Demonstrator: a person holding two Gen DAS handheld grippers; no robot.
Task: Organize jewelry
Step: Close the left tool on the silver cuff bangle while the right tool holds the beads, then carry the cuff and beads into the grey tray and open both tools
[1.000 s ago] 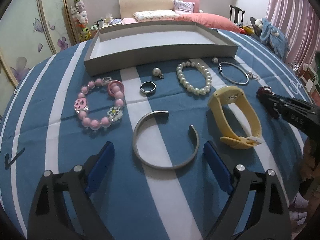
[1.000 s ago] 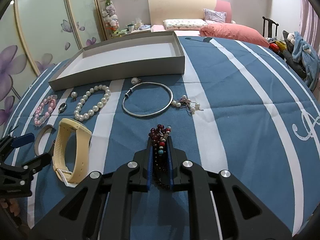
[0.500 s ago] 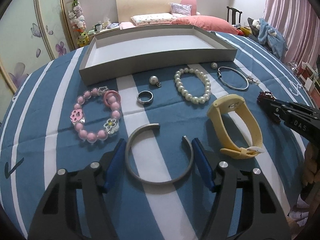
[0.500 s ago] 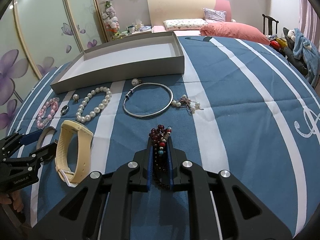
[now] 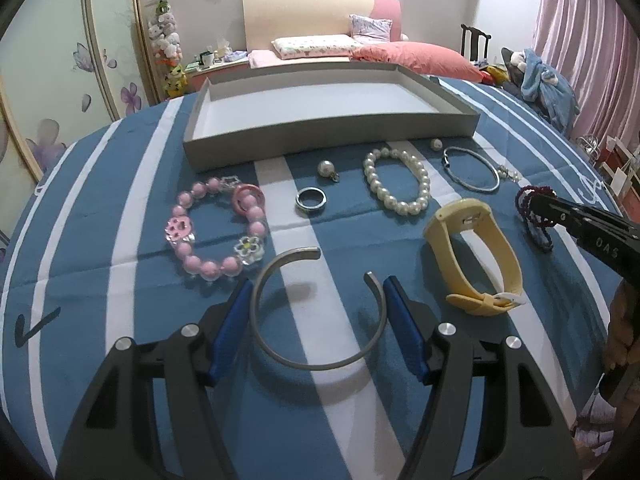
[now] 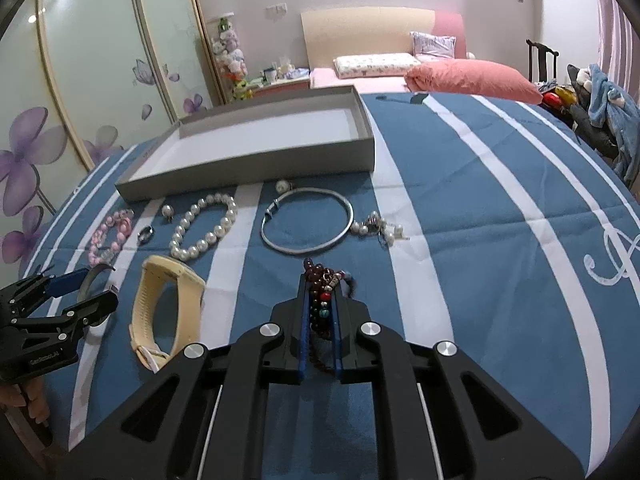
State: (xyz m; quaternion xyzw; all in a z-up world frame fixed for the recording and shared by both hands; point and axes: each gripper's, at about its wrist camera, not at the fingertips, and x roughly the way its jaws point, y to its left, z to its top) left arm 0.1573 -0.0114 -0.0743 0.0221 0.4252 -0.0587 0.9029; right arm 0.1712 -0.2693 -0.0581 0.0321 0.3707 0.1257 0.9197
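My left gripper [image 5: 316,300] has its blue fingers against both sides of a silver open cuff bangle [image 5: 316,364] on the blue striped cloth. My right gripper [image 6: 320,300] is shut on a dark red bead bracelet [image 6: 325,280], also seen at the right in the left wrist view [image 5: 534,210]. A grey tray [image 5: 320,136] with a white floor stands behind the jewelry. A pink bead bracelet [image 5: 188,256], a ring [image 5: 311,200], a pearl bracelet [image 5: 396,200], a thin bangle [image 5: 472,184] and a yellow watch band [image 5: 480,256] lie in front of it.
A pearl pendant [image 5: 327,169], a single pearl [image 5: 436,144] and a pearl cluster [image 6: 376,228] lie near the tray. A bed with pink bedding [image 6: 460,76] stands behind the table. Sliding wardrobe doors [image 6: 100,72] are at the left.
My left gripper has moved forward and narrowed until its fingers are around the silver cuff. My right gripper has stayed nearly still with the dark bead bracelet.
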